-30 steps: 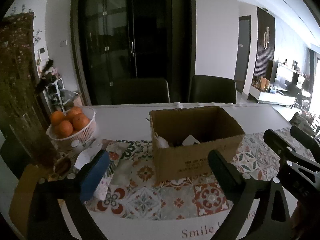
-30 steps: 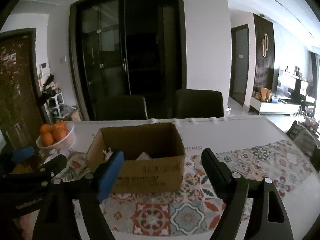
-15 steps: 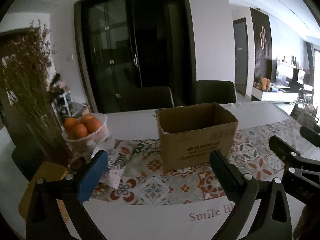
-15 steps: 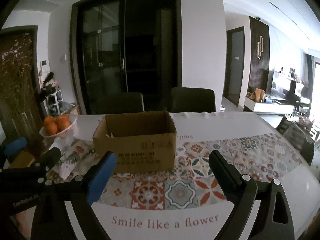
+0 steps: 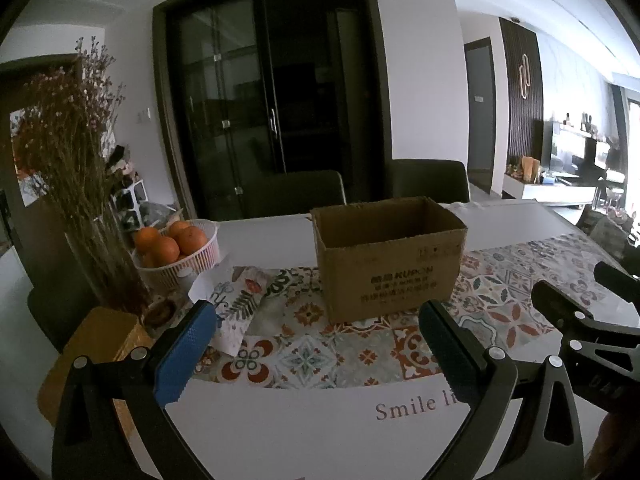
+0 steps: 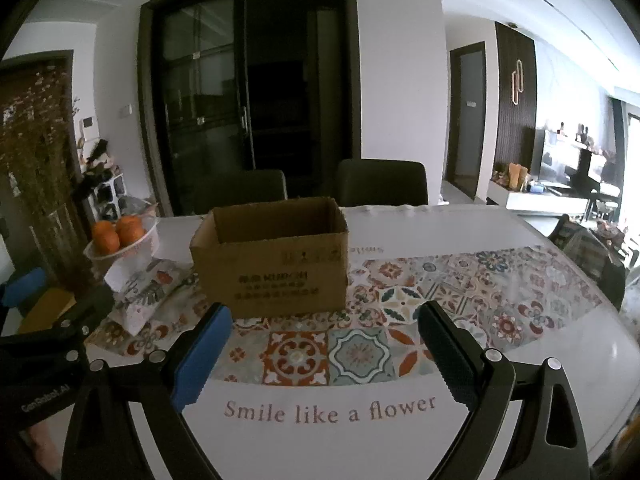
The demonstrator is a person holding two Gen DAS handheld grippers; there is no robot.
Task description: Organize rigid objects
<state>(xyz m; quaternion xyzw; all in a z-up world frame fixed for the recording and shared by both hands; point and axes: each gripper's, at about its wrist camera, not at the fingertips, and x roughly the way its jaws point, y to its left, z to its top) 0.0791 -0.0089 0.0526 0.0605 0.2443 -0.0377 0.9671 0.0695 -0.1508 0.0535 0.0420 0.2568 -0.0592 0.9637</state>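
Note:
An open brown cardboard box (image 5: pixel 388 260) stands on the patterned table runner (image 5: pixel 312 344); it also shows in the right wrist view (image 6: pixel 276 260). Its inside is hidden from here. My left gripper (image 5: pixel 316 340) is open and empty, held back from the box near the table's front edge. My right gripper (image 6: pixel 324 340) is open and empty, also short of the box. The right gripper shows at the right of the left wrist view (image 5: pixel 580 304), and the left gripper at the left of the right wrist view (image 6: pixel 56 312).
A white basket of oranges (image 5: pixel 176 248) and a vase of dried flowers (image 5: pixel 88 184) stand at the left. A floral tissue pack (image 5: pixel 236 304) lies beside the box. A yellow board (image 5: pixel 96 348) lies at the left edge. Two dark chairs (image 6: pixel 380 182) stand behind the table.
Both grippers have pulled back and lowered away from the box, so its contents, visible before, are now hidden behind its front wall. Both stay open.

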